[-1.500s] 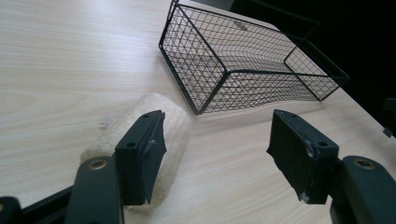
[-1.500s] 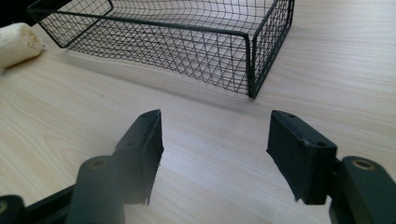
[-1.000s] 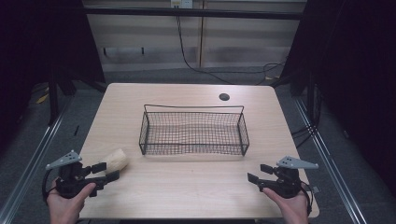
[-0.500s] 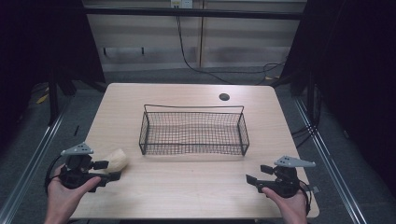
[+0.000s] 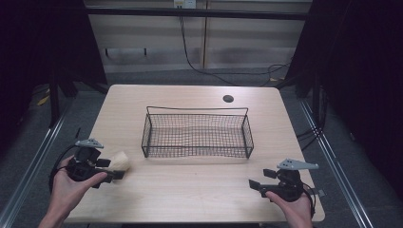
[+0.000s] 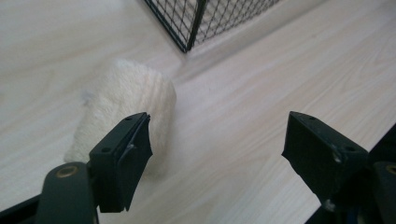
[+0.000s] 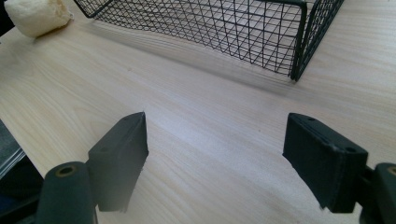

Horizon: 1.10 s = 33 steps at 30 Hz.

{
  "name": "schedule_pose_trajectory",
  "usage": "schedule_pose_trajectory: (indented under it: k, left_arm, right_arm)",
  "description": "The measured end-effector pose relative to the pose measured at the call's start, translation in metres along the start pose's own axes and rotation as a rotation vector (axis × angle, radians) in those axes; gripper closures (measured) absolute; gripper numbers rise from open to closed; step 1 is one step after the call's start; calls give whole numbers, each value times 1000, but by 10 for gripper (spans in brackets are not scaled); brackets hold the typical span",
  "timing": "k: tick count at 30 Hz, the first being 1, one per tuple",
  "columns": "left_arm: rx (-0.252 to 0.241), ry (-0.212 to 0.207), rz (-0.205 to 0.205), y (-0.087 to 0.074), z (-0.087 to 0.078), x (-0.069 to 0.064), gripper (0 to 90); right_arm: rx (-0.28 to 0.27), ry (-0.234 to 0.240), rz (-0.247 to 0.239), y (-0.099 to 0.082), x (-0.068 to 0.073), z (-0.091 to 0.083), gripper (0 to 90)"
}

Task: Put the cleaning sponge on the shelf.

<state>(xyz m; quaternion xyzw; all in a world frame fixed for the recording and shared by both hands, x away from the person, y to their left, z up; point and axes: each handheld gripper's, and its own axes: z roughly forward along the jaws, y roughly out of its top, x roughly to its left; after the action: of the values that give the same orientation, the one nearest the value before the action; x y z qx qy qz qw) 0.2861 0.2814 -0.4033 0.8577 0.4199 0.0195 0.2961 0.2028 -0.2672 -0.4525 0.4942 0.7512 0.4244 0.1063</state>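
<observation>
While the left gripper [image 6: 217,140] hovers low over the wooden table [image 5: 190,190], its 2 black jaws stand wide apart with nothing between them. A small cream-coloured fluffy roll, which looks like a rolled towel [image 6: 123,109], lies on the table near the left front corner of a black wire basket [image 5: 197,133]. Seen from the left gripper view, the towel sits beside and partly behind the left jaw, not in the gap; whether that jaw touches it cannot be told. The right jaw stands well clear over bare wood.

From the high view, the left gripper [image 5: 114,169] sits at the table's left front, held in the person's left hand [image 5: 76,183], with the towel [image 5: 119,160] just beyond its tips. The basket holds nothing visible and stands in the middle of the table, near the towel.

Judging from this, the step in hand is the approach to grasp the towel. The next move likely calls for shifting the gripper sideways so the towel lies between both jaws, then closing on it.

At the table's right front, the right gripper [image 5: 255,185] rests well apart from the towel. In the right gripper view, its jaws also stand wide and hold nothing [image 7: 215,154].
</observation>
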Motion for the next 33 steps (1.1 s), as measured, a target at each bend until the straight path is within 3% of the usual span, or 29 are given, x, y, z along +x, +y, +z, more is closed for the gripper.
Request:
schedule_pose_trajectory:
  k: [3, 6, 12, 19, 24, 33]
  left_arm:
    - [35, 12, 4, 5, -3, 2, 235]
    - [19, 36, 5, 8, -7, 5, 235]
    - [1, 36, -8, 11, -13, 11, 235]
    - [57, 33, 2, 27, -18, 21, 201]
    - [48, 23, -14, 32, -20, 26, 193]
    - [146, 48, -15, 47, -15, 38, 211]
  right_arm:
    - [9, 2, 3, 0, 0, 1, 212]
    - [14, 3, 1, 0, 0, 1, 211]
    - [26, 2, -1, 0, 0, 3, 194]
    - [29, -1, 2, 0, 0, 3, 195]
    - [32, -1, 4, 0, 0, 3, 195]
    - [36, 1, 5, 0, 0, 4, 190]
